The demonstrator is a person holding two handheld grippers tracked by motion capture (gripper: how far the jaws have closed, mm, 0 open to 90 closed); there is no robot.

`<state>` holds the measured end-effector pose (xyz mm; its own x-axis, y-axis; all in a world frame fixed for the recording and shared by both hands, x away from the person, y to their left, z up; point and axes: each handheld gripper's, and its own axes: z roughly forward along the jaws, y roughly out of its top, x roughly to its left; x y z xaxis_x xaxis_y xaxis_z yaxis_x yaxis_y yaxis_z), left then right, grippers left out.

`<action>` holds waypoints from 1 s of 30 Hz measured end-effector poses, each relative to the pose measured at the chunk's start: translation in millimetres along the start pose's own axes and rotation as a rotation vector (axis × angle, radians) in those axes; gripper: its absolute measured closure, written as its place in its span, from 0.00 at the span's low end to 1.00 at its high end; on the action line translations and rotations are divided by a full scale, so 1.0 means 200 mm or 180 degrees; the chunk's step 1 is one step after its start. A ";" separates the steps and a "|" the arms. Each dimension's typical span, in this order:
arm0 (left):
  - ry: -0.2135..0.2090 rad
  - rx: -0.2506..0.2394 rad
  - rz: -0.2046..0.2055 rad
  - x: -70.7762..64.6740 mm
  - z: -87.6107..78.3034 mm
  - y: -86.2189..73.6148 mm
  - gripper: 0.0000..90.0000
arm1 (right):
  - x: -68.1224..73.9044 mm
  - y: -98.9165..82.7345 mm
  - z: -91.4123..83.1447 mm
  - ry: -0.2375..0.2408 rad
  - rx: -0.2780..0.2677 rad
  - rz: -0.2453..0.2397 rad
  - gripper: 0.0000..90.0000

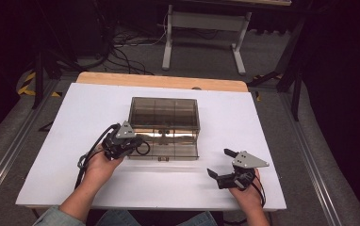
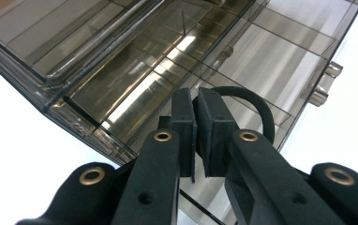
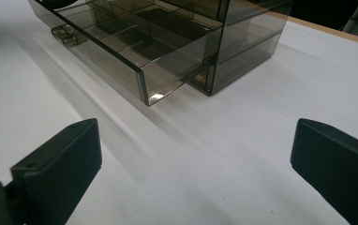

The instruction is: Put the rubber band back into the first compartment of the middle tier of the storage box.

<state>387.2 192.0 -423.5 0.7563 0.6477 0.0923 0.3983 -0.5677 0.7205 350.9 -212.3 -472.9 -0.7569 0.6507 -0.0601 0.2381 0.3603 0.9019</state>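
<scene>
Black loop (image 2: 257, 105) pinched by left gripper (image 2: 196, 136) hangs over the pulled-out drawer (image 1: 178, 149), apparently for stowing; right gripper (image 1: 221, 164) rests spread

One drawer box (image 1: 164, 113), two grippers, one black loop (image 2: 257, 105).

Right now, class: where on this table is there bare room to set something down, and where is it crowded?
Free: the white table top left of the smoky drawer box, the stretch right of it above the right gripper, and the near strip between the two hands. Crowded: the open drawer, where the left gripper holds a black loop.
</scene>
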 end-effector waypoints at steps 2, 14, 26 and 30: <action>-0.0004 0.0012 0.0003 0.00 0.00 0.00 0.95 | 0.00 0.00 0.00 -0.0001 0.0000 -0.0001 0.03; 0.0012 0.0101 0.0026 0.01 0.03 -0.01 0.95 | 0.00 0.00 0.00 0.0001 0.0001 -0.0002 0.03; 0.0010 0.0156 0.0051 0.01 0.05 -0.02 0.93 | 0.00 0.00 0.00 0.0000 0.0001 -0.0004 0.03; 0.0034 0.0122 0.0052 0.01 0.04 -0.02 0.89 | 0.00 0.00 0.00 0.0001 0.0001 -0.0003 0.03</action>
<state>391.3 191.3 -432.1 0.7574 0.6434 0.1113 0.4056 -0.5972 0.6919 351.0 -212.1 -473.0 -0.7573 0.6502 -0.0609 0.2376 0.3611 0.9018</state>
